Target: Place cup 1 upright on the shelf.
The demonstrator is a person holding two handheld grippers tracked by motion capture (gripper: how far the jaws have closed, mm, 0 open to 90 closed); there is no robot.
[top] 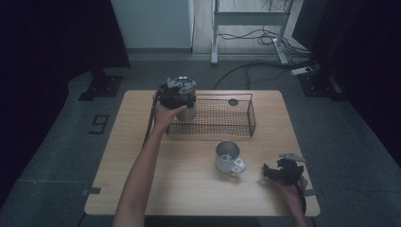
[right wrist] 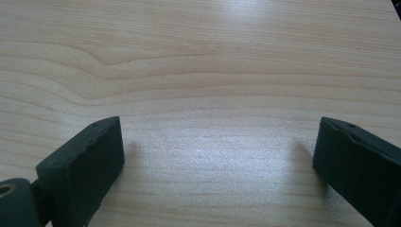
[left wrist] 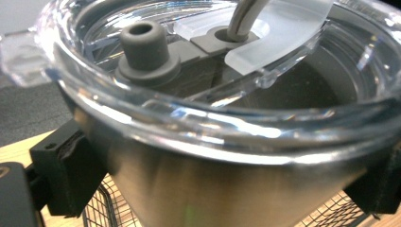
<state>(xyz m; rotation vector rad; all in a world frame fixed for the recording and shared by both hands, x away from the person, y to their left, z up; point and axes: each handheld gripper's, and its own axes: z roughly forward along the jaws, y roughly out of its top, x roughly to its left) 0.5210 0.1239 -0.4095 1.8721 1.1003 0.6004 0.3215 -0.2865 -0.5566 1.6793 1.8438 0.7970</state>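
A steel tumbler with a clear plastic lid hangs over the left end of a black wire basket. My left gripper is shut on the tumbler, its black pads pressing both sides just under the lid's rim. A grey rubber plug and a straw stub sit in the lid. Near the table's front right corner my right gripper lies low over bare wood. In the right gripper view its fingers stand wide apart around nothing, so the right gripper is open.
A steel mug with a handle stands upright on the wooden table, in front of the basket. A small dark round thing lies in the basket's far right part. Grey floor, cables and a desk frame lie beyond the table.
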